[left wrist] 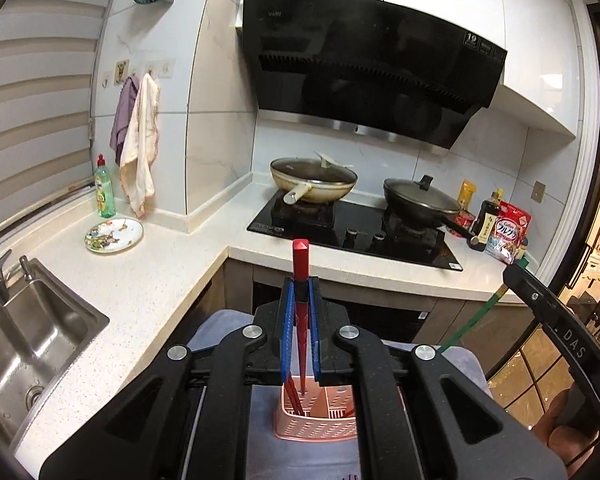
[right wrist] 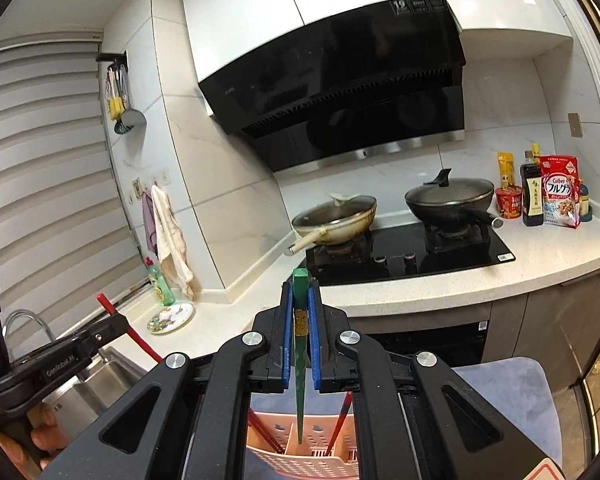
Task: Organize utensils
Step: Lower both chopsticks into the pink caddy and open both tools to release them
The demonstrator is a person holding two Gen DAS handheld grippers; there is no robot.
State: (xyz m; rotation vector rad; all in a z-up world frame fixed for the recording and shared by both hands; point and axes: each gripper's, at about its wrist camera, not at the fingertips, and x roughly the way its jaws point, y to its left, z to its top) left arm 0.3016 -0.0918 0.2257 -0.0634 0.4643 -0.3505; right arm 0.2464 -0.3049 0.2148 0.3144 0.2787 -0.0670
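The pink basket (left wrist: 316, 416) is sitting on a grey mat (right wrist: 512, 384), low in both frames. The left claw (left wrist: 300, 300) is pinching a red chopstick (left wrist: 301, 264) upright, its tip dipping toward the basket's left compartment. The right claw (right wrist: 300, 304) is pinching a green chopstick (right wrist: 300, 360) over the middle. Either tip could be catching a divider, judging by the tilt. Only the left view is showing the sink (left wrist: 32, 344) fully.

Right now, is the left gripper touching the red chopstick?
Touching. The left wrist view shows the left gripper shut on the red chopstick, blue pads pressing both sides.
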